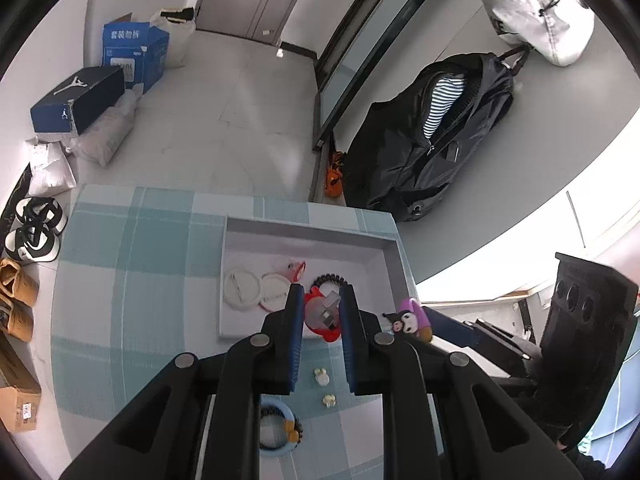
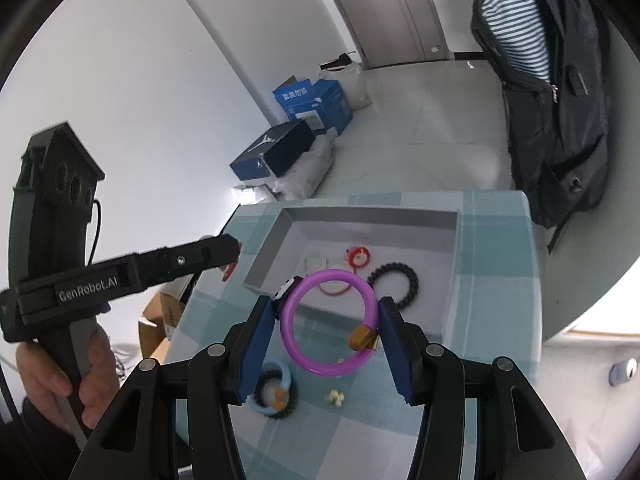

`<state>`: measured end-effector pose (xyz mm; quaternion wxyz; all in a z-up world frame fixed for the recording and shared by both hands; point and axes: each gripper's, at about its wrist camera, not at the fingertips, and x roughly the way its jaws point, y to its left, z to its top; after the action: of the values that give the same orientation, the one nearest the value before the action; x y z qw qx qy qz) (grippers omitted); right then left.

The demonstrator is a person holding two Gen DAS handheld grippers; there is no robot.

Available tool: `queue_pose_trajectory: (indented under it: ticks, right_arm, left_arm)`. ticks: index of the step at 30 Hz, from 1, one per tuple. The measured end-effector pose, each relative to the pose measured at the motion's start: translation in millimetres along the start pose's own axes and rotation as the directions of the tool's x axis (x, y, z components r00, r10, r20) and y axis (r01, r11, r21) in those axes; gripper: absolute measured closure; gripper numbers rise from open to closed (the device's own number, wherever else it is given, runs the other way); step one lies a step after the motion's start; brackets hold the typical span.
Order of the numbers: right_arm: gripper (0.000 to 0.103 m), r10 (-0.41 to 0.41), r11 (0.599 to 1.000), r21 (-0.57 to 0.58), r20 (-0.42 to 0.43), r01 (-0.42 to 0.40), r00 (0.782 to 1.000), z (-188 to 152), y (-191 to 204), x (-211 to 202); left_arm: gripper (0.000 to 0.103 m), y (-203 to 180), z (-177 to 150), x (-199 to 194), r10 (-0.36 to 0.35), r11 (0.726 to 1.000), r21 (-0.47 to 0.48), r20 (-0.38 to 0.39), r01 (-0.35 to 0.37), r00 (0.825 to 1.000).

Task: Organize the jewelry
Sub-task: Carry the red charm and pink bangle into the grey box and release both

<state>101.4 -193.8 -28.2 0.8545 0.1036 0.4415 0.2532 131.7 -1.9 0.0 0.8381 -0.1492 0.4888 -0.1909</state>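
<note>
My left gripper (image 1: 320, 300) is shut on a red hair clip (image 1: 320, 316) with a grey metal clasp, held over the near edge of the grey tray (image 1: 390, 256). My right gripper (image 2: 328, 312) is shut on a purple bracelet (image 2: 296, 344) with a cartoon charm and an orange bead, held above the tray's near rim (image 2: 360, 216). That bracelet also shows in the left wrist view (image 1: 412, 318). In the tray lie white round badges (image 1: 240, 288), a black bead bracelet (image 2: 394, 278), and red rings (image 2: 358, 258).
On the checked blue cloth (image 1: 132, 280) lie a light blue ring with a dark bead bracelet (image 2: 276, 394) and small cream earrings (image 2: 336, 398). A black backpack (image 1: 424, 136) hangs past the table. Boxes (image 1: 80, 100) and shoes (image 1: 34, 232) sit on the floor.
</note>
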Motion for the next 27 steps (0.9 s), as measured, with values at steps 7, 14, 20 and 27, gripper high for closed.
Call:
queue_pose_trajectory:
  ticks: [7, 14, 20, 27]
  right_arm:
    - [0.051, -0.009, 0.999, -0.039, -0.029, 0.008, 1.0, 19, -4, 22]
    - [0.051, -0.037, 0.998, -0.052, -0.059, 0.034, 0.998, 26, -17, 43]
    - [0.051, -0.035, 0.998, -0.053, -0.063, 0.032, 0.997, 28, -22, 50]
    - [0.051, -0.039, 0.998, -0.055, -0.077, 0.035, 0.996, 27, -24, 57]
  left_arm:
    - [0.09, 6, 13, 19, -0.009, 1.0, 0.016, -0.035, 0.009, 0.999]
    - [0.09, 12, 24, 52, -0.061, 0.998, -0.005, -0.086, 0.06, 0.994]
    - [0.09, 8, 33, 64, -0.064, 0.998, 0.012, -0.105, 0.065, 0.992]
    - [0.09, 14, 34, 73, -0.084, 0.996, -0.026, -0.13, 0.081, 0.988]
